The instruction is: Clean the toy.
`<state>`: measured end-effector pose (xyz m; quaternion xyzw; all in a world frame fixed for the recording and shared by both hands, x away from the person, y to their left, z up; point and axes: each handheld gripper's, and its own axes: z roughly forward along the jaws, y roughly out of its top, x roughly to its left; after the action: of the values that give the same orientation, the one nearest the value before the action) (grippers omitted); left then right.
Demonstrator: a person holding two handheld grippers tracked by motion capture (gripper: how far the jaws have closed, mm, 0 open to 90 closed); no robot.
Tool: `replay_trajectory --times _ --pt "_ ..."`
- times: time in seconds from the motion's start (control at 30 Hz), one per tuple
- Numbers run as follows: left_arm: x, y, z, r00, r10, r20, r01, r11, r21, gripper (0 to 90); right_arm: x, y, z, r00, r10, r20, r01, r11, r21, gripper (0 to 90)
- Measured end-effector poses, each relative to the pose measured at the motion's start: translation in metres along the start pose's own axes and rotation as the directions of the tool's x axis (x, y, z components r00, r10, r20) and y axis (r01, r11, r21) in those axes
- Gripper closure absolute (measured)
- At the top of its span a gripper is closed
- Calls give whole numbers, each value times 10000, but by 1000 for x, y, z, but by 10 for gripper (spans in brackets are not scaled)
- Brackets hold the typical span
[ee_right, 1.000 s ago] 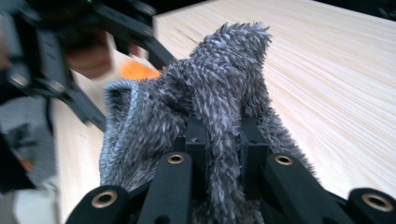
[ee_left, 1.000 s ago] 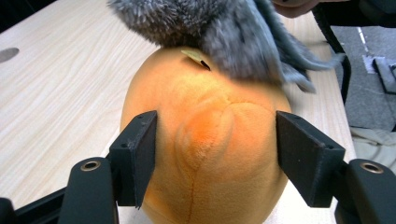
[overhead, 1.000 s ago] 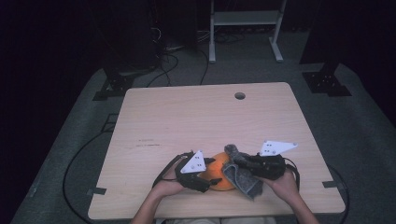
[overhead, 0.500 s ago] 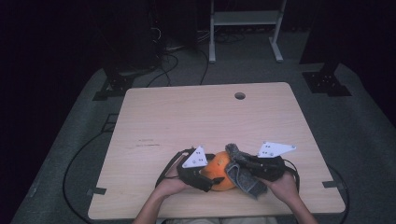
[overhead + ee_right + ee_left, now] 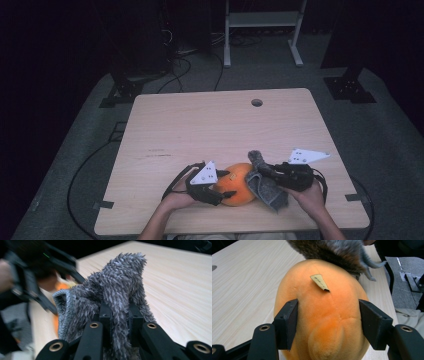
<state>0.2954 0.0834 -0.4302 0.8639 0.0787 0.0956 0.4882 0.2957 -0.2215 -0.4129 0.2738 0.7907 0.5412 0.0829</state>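
**Left gripper on plush, right on cloth**

My left gripper (image 5: 328, 325) – jaws just closing, pressing the orange plush (image 5: 322, 315) at the table's (image 5: 210, 125) near edge. My right gripper (image 5: 119, 315) pinches the grey cloth (image 5: 117, 287), draped against the plush.

Both grippers are matte black: the left gripper (image 5: 220, 187) and right gripper (image 5: 265, 172) each carry a pale grey three-cornered plate on top and trail a black cable; brass-ringed holes mark the arms behind blocky black jaws, and the forearms are bare
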Motion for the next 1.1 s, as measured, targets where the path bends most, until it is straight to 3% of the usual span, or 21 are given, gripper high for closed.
replay_trajectory --times 0.07,0.13,0.23,0.37,0.43,0.53,0.63,0.7,0.8,0.83,1.03,1.1 --pt "1 -2 -2 10000 -46 81 46 10000 7 357 5 3 9 9991 -176 -388 176 9998 15 772" --pt "3 -5 -5 9998 -72 191 71 9999 71 358 6 0 18 9987 -343 -382 348 9993 127 772" --pt "4 -6 -7 9996 -82 255 80 9999 78 358 2 -3 18 9986 -166 -495 172 9998 116 773" --pt "4 -10 -8 9989 103 460 -105 9999 39 358 -15 -16 9 9984 512 256 -525 9972 529 772" --pt "2 -10 -7 9986 198 496 -200 9998 49 359 -18 -15 4 9967 787 172 -790 9968 118 772" --pt "1 -9 -6 9976 398 574 -405 9991 104 359 -14 -7 4 9974 695 -186 -702 9967 -417 771" --pt "3 -12 -7 9978 225 625 -226 9997 3 348 -12 -11 18 9991 414 -114 -412 9990 164 772" --pt "5 -12 -8 9977 116 662 -115 9999 -19 344 -18 -16 20 9963 826 -230 -822 9965 166 773" --pt "6 -14 -12 9971 158 738 -161 9999 41 343 -25 -22 17 9968 712 359 -741 9936 850 772" --pt "7 -14 -13 9971 171 740 -177 9998 71 342 -26 -24 15 9966 745 361 -776 9925 942 772" --pt "5 -15 -9 9983 17 580 -11 9999 -107 323 -22 -18 9 9966 824 97 -827 9961 298 772" --pt "7 -15 -11 9982 84 601 -81 10000 -56 323 -19 -18 13 9973 734 36 -735 9963 448 772"
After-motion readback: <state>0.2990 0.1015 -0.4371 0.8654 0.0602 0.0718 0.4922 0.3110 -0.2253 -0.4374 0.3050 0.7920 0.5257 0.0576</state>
